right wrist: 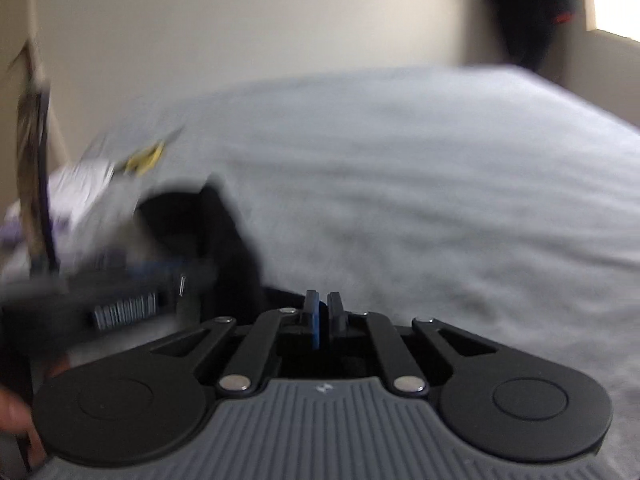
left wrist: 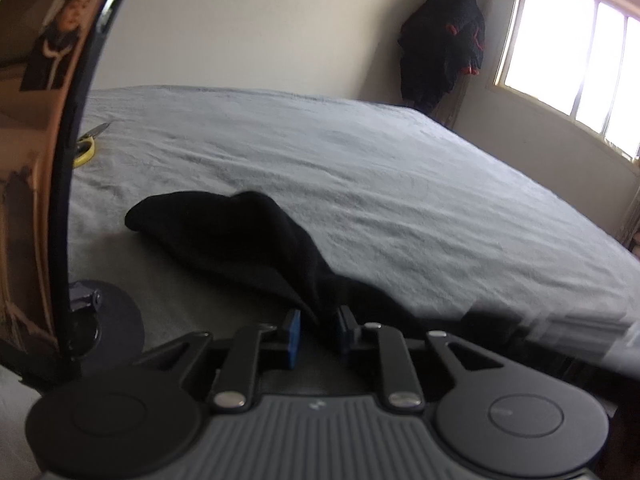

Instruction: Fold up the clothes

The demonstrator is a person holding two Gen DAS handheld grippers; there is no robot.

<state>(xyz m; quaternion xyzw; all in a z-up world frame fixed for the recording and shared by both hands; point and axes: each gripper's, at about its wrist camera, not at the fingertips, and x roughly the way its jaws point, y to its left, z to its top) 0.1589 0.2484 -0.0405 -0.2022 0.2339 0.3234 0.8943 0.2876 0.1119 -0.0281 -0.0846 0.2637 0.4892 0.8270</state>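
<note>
Already the left claw [left wrist: 320, 322] pinches an edge of the black garment [left wrist: 224, 236], which trails across the grey bed [left wrist: 400, 184] — the right claw [right wrist: 322, 312] looks nearly closed, apparently on nothing. Risk: that thin pinch slipping, dropping the fold.

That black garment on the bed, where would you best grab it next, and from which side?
The left tongs already pinch the near end of the black garment. A second hold probably suits the rounded far end lying flat on the grey bedsheet, approached low from the open right side, where nothing blocks it.
</note>
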